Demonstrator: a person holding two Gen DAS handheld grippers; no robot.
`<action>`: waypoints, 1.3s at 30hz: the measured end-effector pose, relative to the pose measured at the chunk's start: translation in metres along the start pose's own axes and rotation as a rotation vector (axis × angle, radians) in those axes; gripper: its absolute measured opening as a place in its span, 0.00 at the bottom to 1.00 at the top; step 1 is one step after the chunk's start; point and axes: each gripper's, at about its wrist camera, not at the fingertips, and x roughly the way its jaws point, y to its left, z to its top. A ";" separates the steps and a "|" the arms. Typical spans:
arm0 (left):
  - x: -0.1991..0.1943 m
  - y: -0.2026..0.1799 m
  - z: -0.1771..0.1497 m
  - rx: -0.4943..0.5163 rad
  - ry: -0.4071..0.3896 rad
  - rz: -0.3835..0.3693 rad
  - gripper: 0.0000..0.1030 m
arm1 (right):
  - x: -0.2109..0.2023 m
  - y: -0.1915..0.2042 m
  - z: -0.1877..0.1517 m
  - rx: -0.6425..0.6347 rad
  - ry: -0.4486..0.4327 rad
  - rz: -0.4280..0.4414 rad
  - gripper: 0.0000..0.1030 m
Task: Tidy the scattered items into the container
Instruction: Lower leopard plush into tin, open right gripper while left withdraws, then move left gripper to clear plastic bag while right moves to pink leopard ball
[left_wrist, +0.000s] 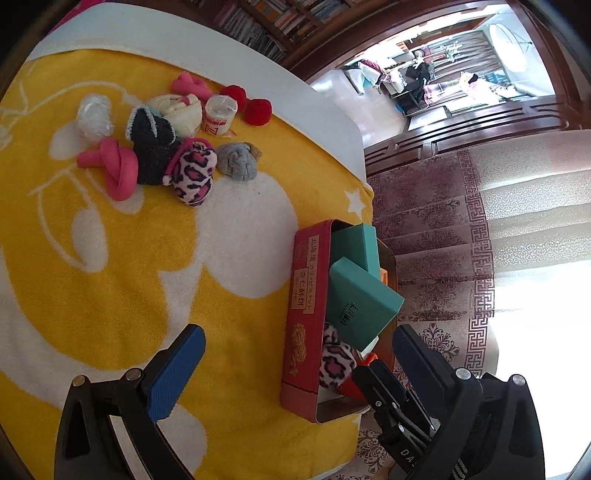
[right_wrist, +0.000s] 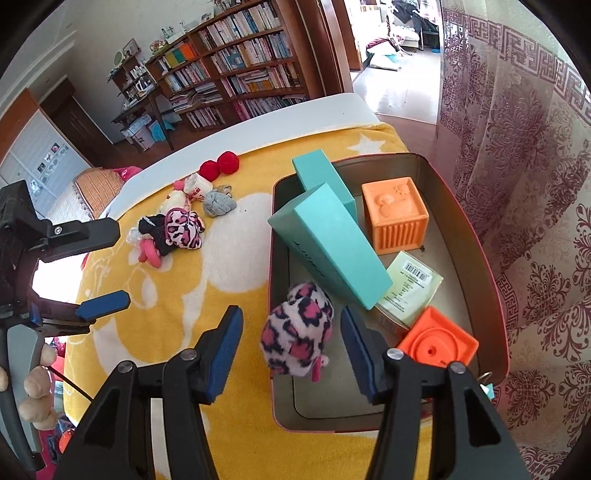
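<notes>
Container: we see a red tin (right_wrist: 476, 236) at the edge of the yellow blanket (right_wrist: 177, 295).
Contents: two teal boxes (right_wrist: 332, 243), two orange cubes (right_wrist: 395, 214), a leopard-print sock ball (right_wrist: 295, 328).
Right gripper (right_wrist: 291, 339): jaws spread wide either side of that ball, apparently not touching it.
Left gripper (left_wrist: 299, 362): jaws released, holding nothing.
Scattered items: sock bundles (left_wrist: 155, 147) clustered well apart from the tin.
</notes>
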 end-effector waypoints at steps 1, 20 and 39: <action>-0.003 0.003 -0.001 -0.007 -0.007 0.004 0.99 | -0.002 0.000 0.000 0.003 -0.007 0.000 0.66; -0.016 0.047 -0.008 -0.037 -0.011 0.079 0.99 | -0.027 0.004 -0.013 0.051 -0.045 -0.018 0.68; -0.053 0.130 0.007 -0.202 -0.084 0.144 0.99 | 0.003 0.075 -0.006 -0.063 0.016 0.042 0.68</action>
